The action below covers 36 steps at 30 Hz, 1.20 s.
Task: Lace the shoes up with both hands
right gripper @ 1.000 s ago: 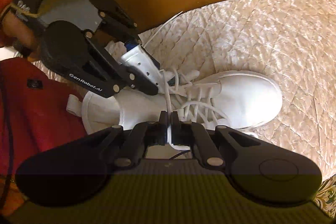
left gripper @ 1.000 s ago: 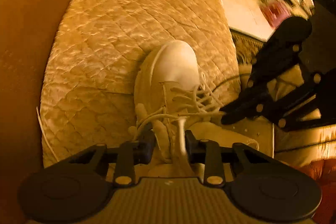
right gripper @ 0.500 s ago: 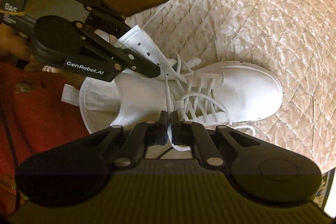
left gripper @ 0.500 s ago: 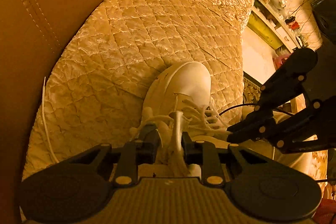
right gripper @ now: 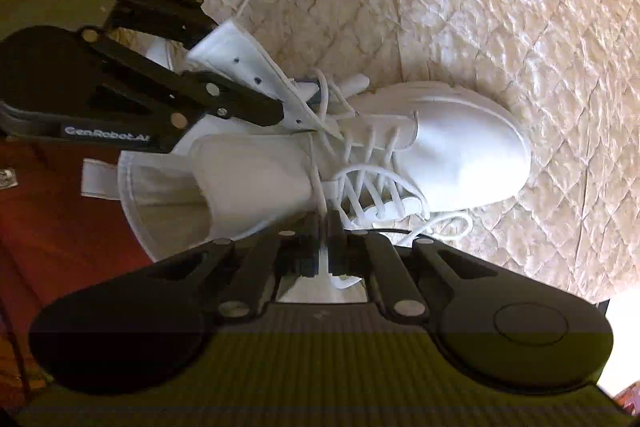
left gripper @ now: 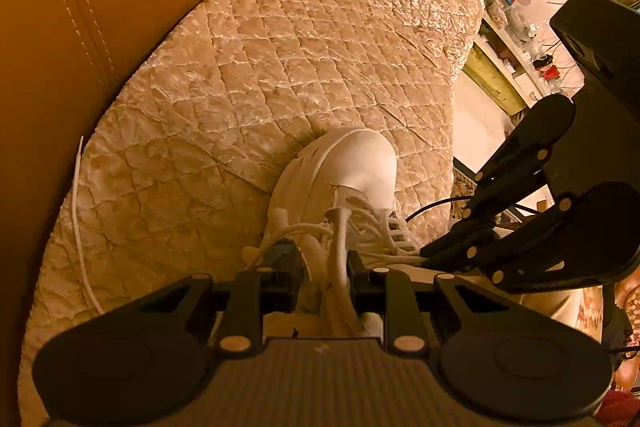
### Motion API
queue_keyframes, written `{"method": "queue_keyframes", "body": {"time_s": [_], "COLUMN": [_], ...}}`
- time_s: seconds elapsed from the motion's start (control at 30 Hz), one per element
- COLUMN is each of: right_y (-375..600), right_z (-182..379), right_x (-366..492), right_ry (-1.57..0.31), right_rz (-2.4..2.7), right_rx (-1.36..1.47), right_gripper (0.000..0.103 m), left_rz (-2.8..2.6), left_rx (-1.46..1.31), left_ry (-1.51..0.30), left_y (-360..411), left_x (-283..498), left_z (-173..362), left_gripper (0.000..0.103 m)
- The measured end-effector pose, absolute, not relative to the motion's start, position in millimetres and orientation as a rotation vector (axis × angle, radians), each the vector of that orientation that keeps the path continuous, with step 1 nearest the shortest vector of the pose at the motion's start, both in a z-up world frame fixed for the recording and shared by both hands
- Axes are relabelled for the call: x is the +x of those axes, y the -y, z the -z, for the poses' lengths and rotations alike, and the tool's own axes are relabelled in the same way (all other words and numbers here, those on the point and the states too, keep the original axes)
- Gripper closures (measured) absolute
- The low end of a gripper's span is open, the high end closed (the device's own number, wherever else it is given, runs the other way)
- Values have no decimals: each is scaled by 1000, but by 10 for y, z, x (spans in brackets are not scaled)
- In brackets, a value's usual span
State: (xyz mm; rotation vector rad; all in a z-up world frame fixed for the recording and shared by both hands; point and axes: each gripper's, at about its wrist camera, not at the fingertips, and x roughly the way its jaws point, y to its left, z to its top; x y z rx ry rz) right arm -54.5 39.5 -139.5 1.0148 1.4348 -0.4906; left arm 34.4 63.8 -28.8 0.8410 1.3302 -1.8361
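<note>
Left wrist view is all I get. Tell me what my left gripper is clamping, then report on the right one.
Observer: In the right wrist view, the left gripper clamps the white leather eyelet flap of the white high-top shoe.
Operator: Count the empty holes on it.
Observer: Two empty eyelets show on that flap; any others are hidden.
Operator: Now the right gripper.
Observer: The right gripper is shut on one thin white lace, which runs up into the lacing.
</note>
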Motion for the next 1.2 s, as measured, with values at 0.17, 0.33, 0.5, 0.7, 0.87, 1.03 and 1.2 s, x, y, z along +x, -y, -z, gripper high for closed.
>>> {"method": "queue_keyframes", "body": {"time_s": [0.17,0.33,0.5,0.7,0.87,1.03,1.2], "right_y": [-382,-398,-395,-392,-382,-424,-428], "right_z": [1380,1324,1272,1299,1316,1300,1289], "right_x": [-528,-541,-584,-519,-460,-439,-431], "right_ry": [-1410,-1389,-1357,-1384,-1405,-1426,-1426], "right_rz": [507,514,525,505,493,479,471], "right_rx": [1017,1012,1022,999,982,954,938], "right_gripper": [95,95,95,95,95,95,95], "left_rz": [1849,1846,1853,1852,1851,1854,1855], "left_rx": [837,821,823,826,825,824,827], "left_ry": [-1328,-1344,-1347,-1344,-1348,-1357,-1353], "left_y": [-617,-591,-576,-573,-571,-552,-543], "left_x": [372,406,401,395,401,406,405], "left_z": [297,320,323,314,314,322,320], "left_gripper": [78,77,77,78,78,77,77]}}
